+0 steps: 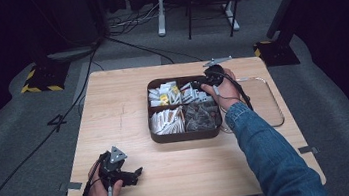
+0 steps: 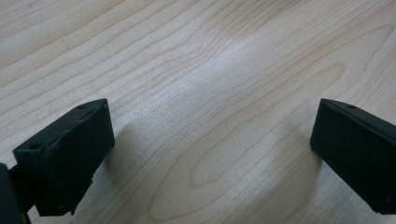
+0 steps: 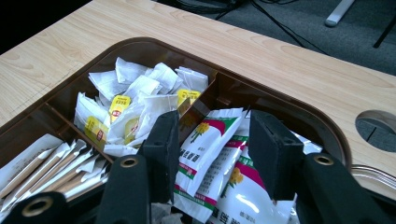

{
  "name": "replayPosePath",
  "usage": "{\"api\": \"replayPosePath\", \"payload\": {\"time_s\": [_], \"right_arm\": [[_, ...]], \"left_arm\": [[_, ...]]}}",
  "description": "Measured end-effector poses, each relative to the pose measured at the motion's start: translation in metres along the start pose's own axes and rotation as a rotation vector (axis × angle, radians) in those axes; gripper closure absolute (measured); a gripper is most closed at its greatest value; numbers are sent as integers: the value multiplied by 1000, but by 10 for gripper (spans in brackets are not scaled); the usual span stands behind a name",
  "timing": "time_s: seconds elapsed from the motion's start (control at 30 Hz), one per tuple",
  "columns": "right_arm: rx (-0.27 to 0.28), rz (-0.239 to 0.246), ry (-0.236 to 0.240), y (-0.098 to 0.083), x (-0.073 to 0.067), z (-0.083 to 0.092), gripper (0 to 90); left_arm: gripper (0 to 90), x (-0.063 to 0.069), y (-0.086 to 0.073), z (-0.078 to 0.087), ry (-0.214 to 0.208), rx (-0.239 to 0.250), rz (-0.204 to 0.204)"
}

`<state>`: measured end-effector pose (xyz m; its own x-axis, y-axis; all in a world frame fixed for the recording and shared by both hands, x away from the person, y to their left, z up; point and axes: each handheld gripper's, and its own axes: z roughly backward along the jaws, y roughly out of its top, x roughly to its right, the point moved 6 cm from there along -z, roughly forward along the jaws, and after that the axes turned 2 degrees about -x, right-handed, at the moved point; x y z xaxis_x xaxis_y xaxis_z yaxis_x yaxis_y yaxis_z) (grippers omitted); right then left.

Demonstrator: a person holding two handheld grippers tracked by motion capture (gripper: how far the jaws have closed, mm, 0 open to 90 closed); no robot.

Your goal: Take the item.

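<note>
Black jaws of your right hand-held gripper (image 3: 212, 154) straddle a packet (image 3: 205, 144), half-open; close squarely, lift straight from the box (image 3: 280, 105).

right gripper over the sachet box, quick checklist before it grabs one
1. Sachet between the jaws: ok. A white sachet with a flower print stands between the right gripper's jaws.
2. Pads pressing on it: not ok. There are gaps on both sides, so it is not gripped yet.
3. Single sachet lined up: cannot tell. More of the same sachets overlap just beneath.
4. Clear of the divider: ok. The jaws sit on the near side of it.
5. Box flat on the table: ok.
6. Left gripper out of the way: ok. It is open at the near table edge.
</note>
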<state>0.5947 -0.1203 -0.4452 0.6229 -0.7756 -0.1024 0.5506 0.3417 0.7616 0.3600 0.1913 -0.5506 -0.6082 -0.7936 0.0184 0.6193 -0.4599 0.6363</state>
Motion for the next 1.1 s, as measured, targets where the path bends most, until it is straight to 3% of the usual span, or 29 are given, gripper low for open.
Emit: {"api": "replayPosePath", "payload": {"time_s": [0.37, 0.7, 1.1], "right_arm": [[-98, -36, 5, -12, 1, -24, 558], [-141, -67, 19, -20, -2, -35, 576], [-95, -101, 24, -14, -8, -42, 614]], "left_arm": [[2, -1, 1, 0, -2, -2, -3], [2, -1, 1, 0, -2, -3, -5], [2, -1, 1, 0, -2, -4, -4]]}}
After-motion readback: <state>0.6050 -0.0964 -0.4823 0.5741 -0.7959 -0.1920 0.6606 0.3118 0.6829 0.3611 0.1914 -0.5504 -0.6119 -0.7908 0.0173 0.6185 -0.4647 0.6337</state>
